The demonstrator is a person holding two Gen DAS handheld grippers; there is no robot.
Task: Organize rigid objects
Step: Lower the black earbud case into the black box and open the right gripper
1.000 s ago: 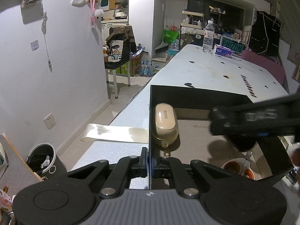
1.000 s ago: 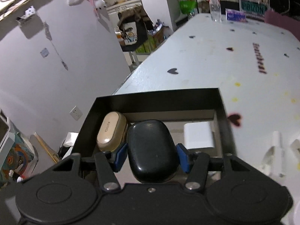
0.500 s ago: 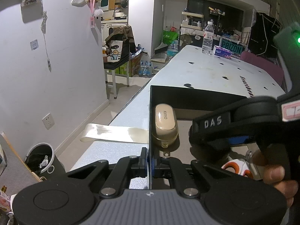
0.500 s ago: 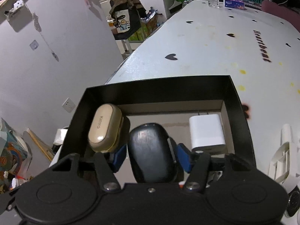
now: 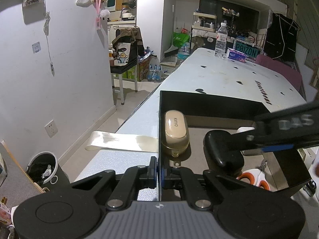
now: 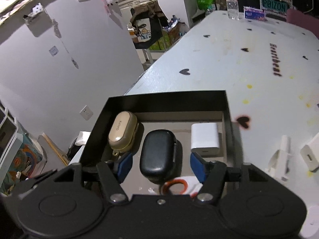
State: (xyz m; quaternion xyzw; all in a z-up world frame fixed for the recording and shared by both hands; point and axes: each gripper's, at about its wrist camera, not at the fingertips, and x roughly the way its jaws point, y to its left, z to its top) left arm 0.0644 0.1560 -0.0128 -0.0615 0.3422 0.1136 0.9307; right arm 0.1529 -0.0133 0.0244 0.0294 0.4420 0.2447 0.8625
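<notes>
A black open box (image 6: 169,101) sits at the table's near left corner. Inside lie a beige earbud case (image 6: 122,132), a black case (image 6: 158,154) and a white charger (image 6: 205,139). My right gripper (image 6: 160,164) is open above the box, its blue pads on either side of the black case and clear of it. My left gripper (image 5: 159,172) is shut on the box's left wall (image 5: 159,119). In the left wrist view the beige case (image 5: 176,131) and black case (image 5: 222,151) show, with the right gripper's finger (image 5: 287,127) above them.
An orange-handled item (image 6: 175,185) lies at the box's near end. White plastic parts (image 6: 283,155) and a white adapter (image 6: 311,157) lie on the table right of the box. A water bottle (image 5: 220,41) and tissue pack (image 5: 236,54) stand at the far end. A trash bin (image 5: 42,167) sits on the floor.
My right gripper has opened and let go of the black case, which now lies in the box between the beige case and the charger. The right gripper has pulled back a little. My left gripper still grips the wall.
</notes>
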